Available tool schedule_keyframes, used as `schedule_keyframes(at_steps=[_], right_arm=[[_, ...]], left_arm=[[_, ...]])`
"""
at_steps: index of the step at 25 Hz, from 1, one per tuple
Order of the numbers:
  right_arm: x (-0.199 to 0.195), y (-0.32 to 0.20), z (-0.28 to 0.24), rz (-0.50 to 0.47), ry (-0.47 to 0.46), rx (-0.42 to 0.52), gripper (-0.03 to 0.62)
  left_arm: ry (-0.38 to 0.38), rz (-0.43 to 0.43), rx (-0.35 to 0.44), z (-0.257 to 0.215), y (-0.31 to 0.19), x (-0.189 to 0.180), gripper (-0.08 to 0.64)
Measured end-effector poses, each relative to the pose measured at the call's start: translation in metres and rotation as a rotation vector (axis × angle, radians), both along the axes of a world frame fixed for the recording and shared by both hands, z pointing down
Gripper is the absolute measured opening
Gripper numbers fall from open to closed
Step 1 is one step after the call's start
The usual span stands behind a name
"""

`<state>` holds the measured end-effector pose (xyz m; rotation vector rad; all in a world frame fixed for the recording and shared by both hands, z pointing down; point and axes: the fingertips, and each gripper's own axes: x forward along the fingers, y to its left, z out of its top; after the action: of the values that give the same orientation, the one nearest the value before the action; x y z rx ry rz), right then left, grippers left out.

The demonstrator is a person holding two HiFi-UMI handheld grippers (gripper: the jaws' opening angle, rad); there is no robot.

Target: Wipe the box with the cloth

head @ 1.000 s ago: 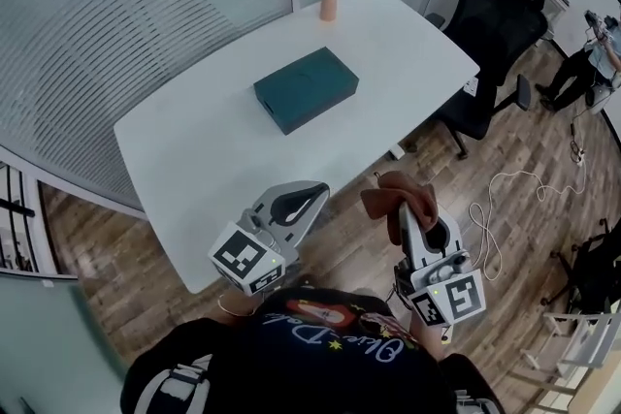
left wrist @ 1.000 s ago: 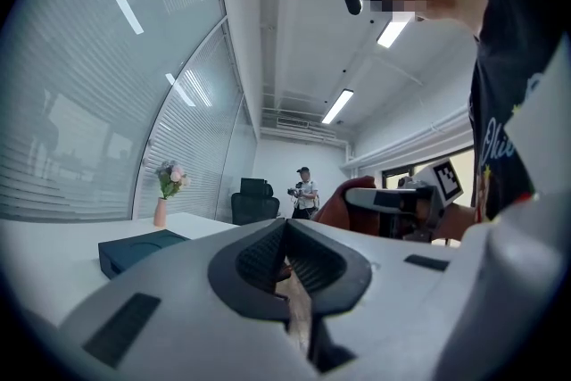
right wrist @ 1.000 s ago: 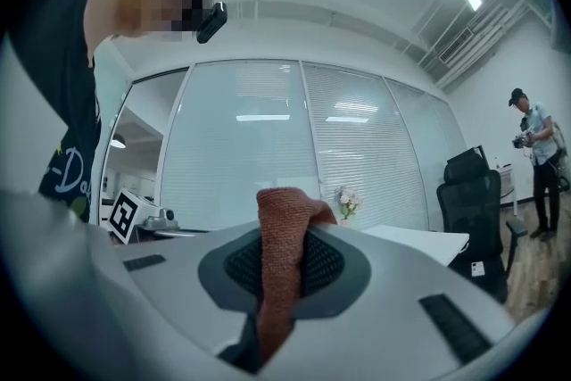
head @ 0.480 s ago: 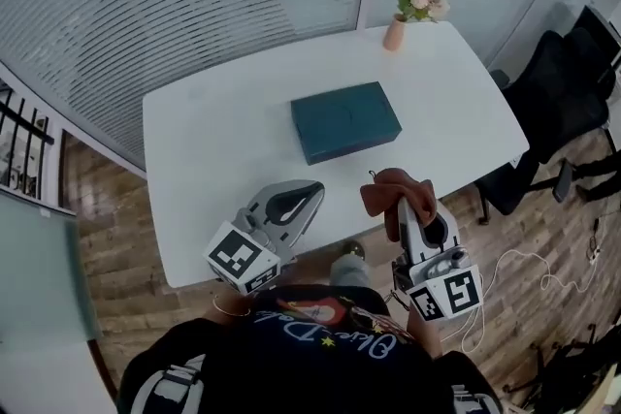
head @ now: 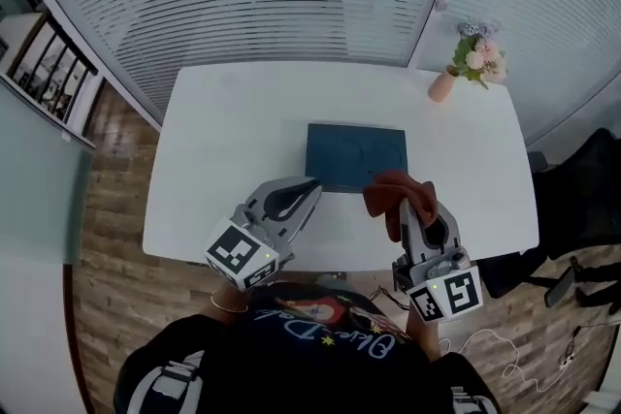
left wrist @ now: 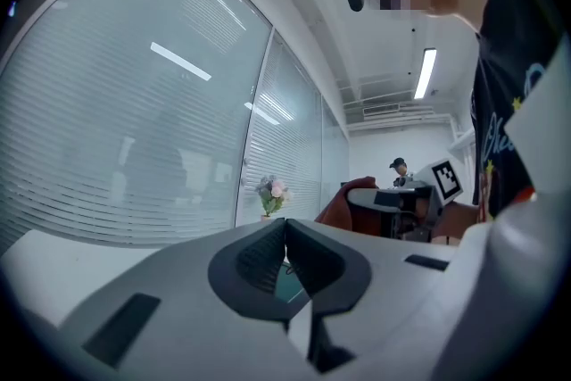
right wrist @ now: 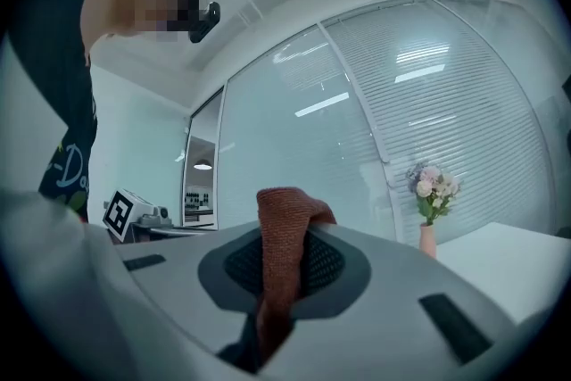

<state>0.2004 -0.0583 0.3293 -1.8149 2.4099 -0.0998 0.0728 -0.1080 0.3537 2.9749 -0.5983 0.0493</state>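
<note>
A dark teal box (head: 356, 157) lies flat in the middle of the white table (head: 223, 141). My right gripper (head: 406, 203) is shut on a rust-brown cloth (head: 398, 197), which bunches over its jaws just in front of the box's near right corner. The same cloth (right wrist: 284, 268) hangs between the closed jaws in the right gripper view. My left gripper (head: 310, 186) hovers over the table's near edge, left of the box, jaws closed with nothing between them. A sliver of the box (left wrist: 287, 285) peeks past the left gripper (left wrist: 285, 227).
A pink vase of flowers (head: 470, 61) stands at the table's far right corner. Frosted glass walls run behind the table. A black office chair (head: 582, 247) sits on the wood floor at the right, and a white cable (head: 485, 336) trails nearby.
The view has swung round, so the table and box now lie squarely ahead and closer. Both grippers keep their pose, and the cloth stays clamped in the right one.
</note>
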Motion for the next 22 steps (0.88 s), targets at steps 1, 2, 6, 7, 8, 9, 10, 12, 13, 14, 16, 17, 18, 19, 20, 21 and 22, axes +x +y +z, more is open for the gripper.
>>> schedule_keyframes(at_steps=[1, 2, 6, 7, 8, 9, 10, 12, 13, 14, 16, 17, 18, 19, 20, 21, 22], right_arm=[[0.004, -0.001, 0.002, -0.015, 0.000, -0.003, 0.035], [0.008, -0.004, 0.004, -0.030, 0.002, -0.005, 0.035], [0.027, -0.018, 0.010, -0.081, 0.014, -0.008, 0.035], [0.030, -0.022, 0.013, -0.093, 0.021, -0.011, 0.035], [0.032, -0.027, 0.015, -0.105, 0.028, -0.015, 0.035], [0.032, -0.032, 0.017, -0.115, 0.033, -0.018, 0.035], [0.030, -0.038, 0.018, -0.125, 0.037, -0.018, 0.035], [0.021, -0.048, 0.019, -0.148, 0.046, -0.015, 0.035], [0.016, -0.054, 0.019, -0.161, 0.054, -0.012, 0.035], [0.009, -0.060, 0.017, -0.175, 0.066, -0.008, 0.035], [-0.005, -0.077, 0.011, -0.202, 0.095, 0.013, 0.035], [-0.012, -0.086, 0.006, -0.215, 0.110, 0.024, 0.035], [-0.018, -0.095, 0.003, -0.228, 0.126, 0.032, 0.035], [-0.025, -0.104, 0.000, -0.242, 0.144, 0.036, 0.035], [-0.031, -0.112, -0.001, -0.258, 0.164, 0.037, 0.035], [-0.037, -0.121, 0.000, -0.273, 0.186, 0.035, 0.035], [-0.043, -0.130, 0.002, -0.287, 0.210, 0.030, 0.035]], left_arm=[[-0.001, -0.016, -0.001, 0.001, 0.000, 0.003, 0.003], [0.001, -0.035, -0.001, 0.001, 0.000, 0.006, 0.003], [0.006, -0.120, 0.001, 0.002, -0.005, 0.013, 0.003], [0.003, -0.138, -0.002, 0.004, -0.005, 0.013, 0.003], [0.000, -0.154, -0.008, 0.006, -0.004, 0.012, 0.003], [-0.005, -0.167, -0.013, 0.008, -0.003, 0.010, 0.003], [-0.011, -0.179, -0.017, 0.010, -0.003, 0.006, 0.003], [-0.021, -0.202, -0.028, 0.014, -0.006, -0.003, 0.003], [-0.021, -0.216, -0.033, 0.016, -0.009, -0.009, 0.003], [-0.019, -0.232, -0.034, 0.017, -0.013, -0.015, 0.003], [-0.013, -0.258, -0.027, 0.015, -0.024, -0.026, 0.003], [-0.009, -0.267, -0.020, 0.012, -0.030, -0.029, 0.003], [-0.004, -0.272, -0.012, 0.009, -0.034, -0.031, 0.003], [0.000, -0.275, -0.006, 0.006, -0.038, -0.033, 0.003], [0.003, -0.275, -0.002, 0.003, -0.042, -0.034, 0.003], [0.005, -0.274, 0.001, 0.002, -0.045, -0.036, 0.003], [0.004, -0.272, 0.004, 0.001, -0.047, -0.038, 0.003]])
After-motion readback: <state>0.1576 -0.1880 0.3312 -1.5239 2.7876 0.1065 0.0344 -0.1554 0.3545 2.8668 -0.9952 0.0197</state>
